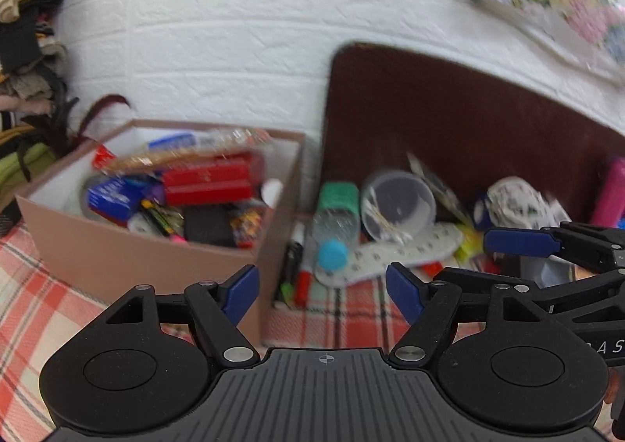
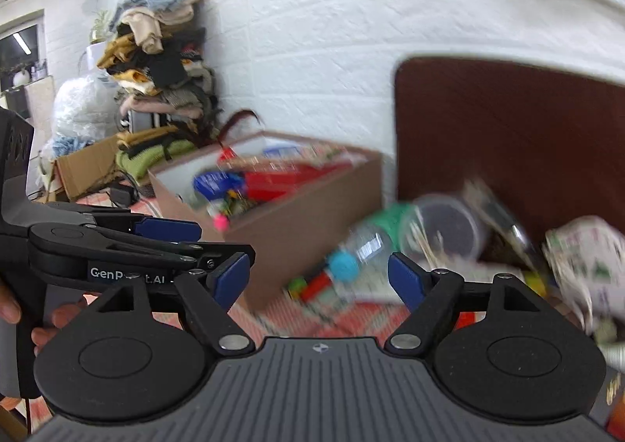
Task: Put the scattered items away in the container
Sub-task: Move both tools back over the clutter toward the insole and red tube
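A brown cardboard box [image 1: 129,258] [image 2: 300,223] stands on the checked cloth, filled with a red pack [image 1: 209,180], blue packs and other small items. To its right lies a scattered pile: a clear bottle with a blue cap [image 1: 334,237] [image 2: 353,254], a clear plastic cup [image 1: 398,203] [image 2: 445,227], a white power strip [image 1: 394,252], a crumpled patterned wrapper [image 1: 523,201] [image 2: 586,266] and a pink object [image 1: 611,194]. My left gripper [image 1: 322,293] is open and empty, a little short of the pile. My right gripper [image 2: 318,280] is open and empty too.
A dark brown board [image 1: 449,110] [image 2: 508,129] leans on the white brick wall behind the pile. A heap of folded clothes [image 2: 156,51] and a cardboard carton [image 2: 86,164] stand at the left. A hand [image 2: 23,317] holds the left gripper's handle. Red checked cloth [image 1: 35,305] covers the surface.
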A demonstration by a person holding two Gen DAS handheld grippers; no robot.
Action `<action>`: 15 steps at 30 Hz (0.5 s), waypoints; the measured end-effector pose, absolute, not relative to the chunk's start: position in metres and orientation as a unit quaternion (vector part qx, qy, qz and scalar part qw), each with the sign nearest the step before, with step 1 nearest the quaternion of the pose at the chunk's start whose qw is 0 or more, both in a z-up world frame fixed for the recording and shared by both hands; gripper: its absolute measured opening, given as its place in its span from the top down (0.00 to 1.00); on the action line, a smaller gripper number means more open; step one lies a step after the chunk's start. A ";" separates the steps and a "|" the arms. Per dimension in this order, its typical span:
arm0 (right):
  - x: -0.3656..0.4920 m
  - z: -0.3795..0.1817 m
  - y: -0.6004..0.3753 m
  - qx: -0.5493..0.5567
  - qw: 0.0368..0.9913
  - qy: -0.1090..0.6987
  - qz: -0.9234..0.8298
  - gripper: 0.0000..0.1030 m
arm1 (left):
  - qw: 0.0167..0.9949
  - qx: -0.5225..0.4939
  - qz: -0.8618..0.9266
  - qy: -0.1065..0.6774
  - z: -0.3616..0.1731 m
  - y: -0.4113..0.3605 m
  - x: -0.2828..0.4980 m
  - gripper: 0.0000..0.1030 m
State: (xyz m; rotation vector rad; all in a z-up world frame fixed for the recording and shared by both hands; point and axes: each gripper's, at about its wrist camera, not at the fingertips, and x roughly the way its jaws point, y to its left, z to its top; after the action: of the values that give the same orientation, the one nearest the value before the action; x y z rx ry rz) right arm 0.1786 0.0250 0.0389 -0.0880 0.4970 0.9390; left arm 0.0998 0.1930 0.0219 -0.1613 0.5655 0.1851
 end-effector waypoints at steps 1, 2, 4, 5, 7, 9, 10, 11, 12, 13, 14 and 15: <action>0.177 0.030 0.020 -0.040 0.864 0.242 0.440 0.21 | 0.952 -0.079 0.088 0.284 0.013 0.190 0.102 0.20; 0.175 0.022 0.015 -0.037 0.866 0.248 0.433 0.21 | 0.950 -0.078 0.086 0.289 0.005 0.187 0.103 0.20; 0.174 0.005 0.009 -0.038 0.868 0.260 0.421 0.22 | 0.947 -0.076 0.081 0.300 -0.012 0.180 0.107 0.20; 0.175 -0.003 0.007 -0.041 0.869 0.267 0.414 0.22 | 0.946 -0.076 0.078 0.306 -0.020 0.177 0.108 0.21; 0.175 -0.017 0.006 -0.051 0.872 0.275 0.403 0.24 | 0.945 -0.071 0.075 0.311 -0.033 0.173 0.113 0.23; 0.175 -0.028 0.007 -0.064 0.873 0.277 0.397 0.26 | 0.944 -0.069 0.075 0.313 -0.042 0.173 0.117 0.28; 0.176 -0.033 0.008 -0.071 0.873 0.277 0.395 0.28 | 0.945 -0.067 0.076 0.312 -0.044 0.174 0.119 0.30; 0.177 -0.037 0.010 -0.076 0.874 0.278 0.392 0.32 | 0.945 -0.066 0.078 0.311 -0.046 0.175 0.121 0.32; 0.178 -0.042 0.010 -0.077 0.874 0.281 0.390 0.35 | 0.945 -0.064 0.079 0.310 -0.048 0.176 0.123 0.32; 0.180 -0.047 0.010 -0.077 0.874 0.284 0.388 0.36 | 0.945 -0.063 0.080 0.309 -0.049 0.177 0.125 0.32; 0.182 -0.050 0.010 -0.073 0.873 0.289 0.386 0.39 | 0.946 -0.061 0.082 0.309 -0.051 0.178 0.128 0.32; 0.184 -0.052 0.011 -0.074 0.874 0.287 0.386 0.43 | 0.946 -0.060 0.083 0.308 -0.053 0.179 0.130 0.32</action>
State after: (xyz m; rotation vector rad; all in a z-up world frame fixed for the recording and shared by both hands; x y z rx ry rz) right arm 0.1836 0.0111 -0.0523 -0.1538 0.5997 0.8059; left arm 0.1296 0.1789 -0.0531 -0.1219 0.6267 0.1694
